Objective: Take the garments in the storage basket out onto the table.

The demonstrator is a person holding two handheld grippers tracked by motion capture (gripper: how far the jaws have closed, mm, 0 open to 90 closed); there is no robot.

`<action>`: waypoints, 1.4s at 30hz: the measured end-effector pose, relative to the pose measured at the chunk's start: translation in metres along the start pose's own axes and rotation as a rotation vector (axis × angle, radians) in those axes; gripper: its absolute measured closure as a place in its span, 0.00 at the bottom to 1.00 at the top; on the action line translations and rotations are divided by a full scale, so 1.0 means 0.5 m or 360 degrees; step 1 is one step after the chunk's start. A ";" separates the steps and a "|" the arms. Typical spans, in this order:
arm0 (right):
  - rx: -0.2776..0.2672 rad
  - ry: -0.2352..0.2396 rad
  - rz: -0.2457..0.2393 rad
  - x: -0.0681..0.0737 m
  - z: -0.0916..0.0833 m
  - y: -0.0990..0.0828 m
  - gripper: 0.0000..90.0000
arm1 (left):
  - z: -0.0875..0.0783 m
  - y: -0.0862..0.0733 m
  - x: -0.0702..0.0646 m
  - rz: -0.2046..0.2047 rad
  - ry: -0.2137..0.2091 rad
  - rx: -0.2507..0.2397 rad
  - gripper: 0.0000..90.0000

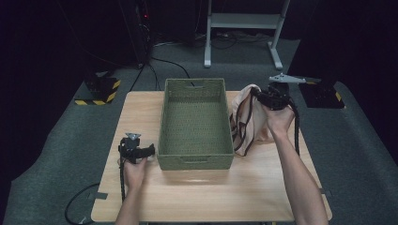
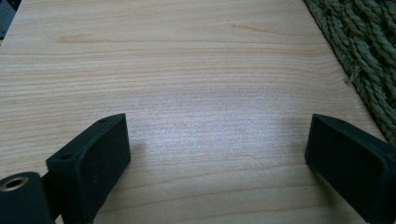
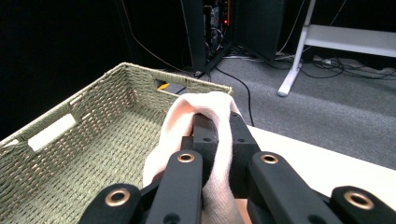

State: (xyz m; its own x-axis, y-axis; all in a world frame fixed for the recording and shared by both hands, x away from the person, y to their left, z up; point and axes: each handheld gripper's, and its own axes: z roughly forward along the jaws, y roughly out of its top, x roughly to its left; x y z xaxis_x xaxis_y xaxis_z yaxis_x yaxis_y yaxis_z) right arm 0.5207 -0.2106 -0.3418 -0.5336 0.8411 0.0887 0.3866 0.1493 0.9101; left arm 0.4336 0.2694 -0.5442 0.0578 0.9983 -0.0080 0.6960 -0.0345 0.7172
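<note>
**A:** Where was the pink cloth bag [image 1: 248, 117]?

**B:** It hung from the right gripper [image 1: 261, 96] just beside the right wall of the green woven basket [image 1: 195, 159], with its lower end down on the bench [image 1: 211, 187]. Dark straps ran along its edges. In the right gripper view, a fold of the pink fabric [image 3: 205, 116] was draped over and between the jaws.

**A:** So how did those jaws stand?

**B:** Pressed together, pinching the fabric near the top of the bag. The right hand [image 1: 279, 117] held the gripper up above the bench, near the basket's far right corner.

**A:** And the basket?

**B:** It sat in the middle of the bench, long side running away from the person, with a slot handle in each short end. The right gripper view looked across its rim [image 3: 93, 88] into the woven floor.

**A:** What about the other side?

**B:** The left gripper [image 1: 151, 150] rested low at the basket's near left corner, in the left hand [image 1: 133, 171]. Its jaws stood spread wide over bare wood [image 2: 187, 93] with nothing between them, the basket's weave [image 2: 369, 56] just off to one side.

**A:** Anything beyond the bench?

**B:** Grey carpet [image 1: 56, 140], cables, and a white metal frame [image 1: 244, 23] at the back.
</note>
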 end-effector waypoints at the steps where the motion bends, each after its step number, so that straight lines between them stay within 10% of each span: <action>1: 0.0004 0.0000 -0.0001 0.000 0.002 -0.003 0.95 | 0.000 0.000 0.000 0.0000 0.0000 0.0000 0.08; 42: 0.0096 0.0051 0.0111 -0.009 0.072 -0.106 0.94 | 0.000 0.000 0.000 0.0000 0.0001 0.0001 0.08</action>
State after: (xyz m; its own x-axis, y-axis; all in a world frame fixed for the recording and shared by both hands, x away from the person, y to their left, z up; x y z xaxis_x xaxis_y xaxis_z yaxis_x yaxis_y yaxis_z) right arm 0.5298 -0.2037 -0.4050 -0.5272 0.8336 0.1649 0.4678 0.1227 0.8753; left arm 0.4335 0.2692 -0.5442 0.0576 0.9983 -0.0075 0.6964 -0.0348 0.7168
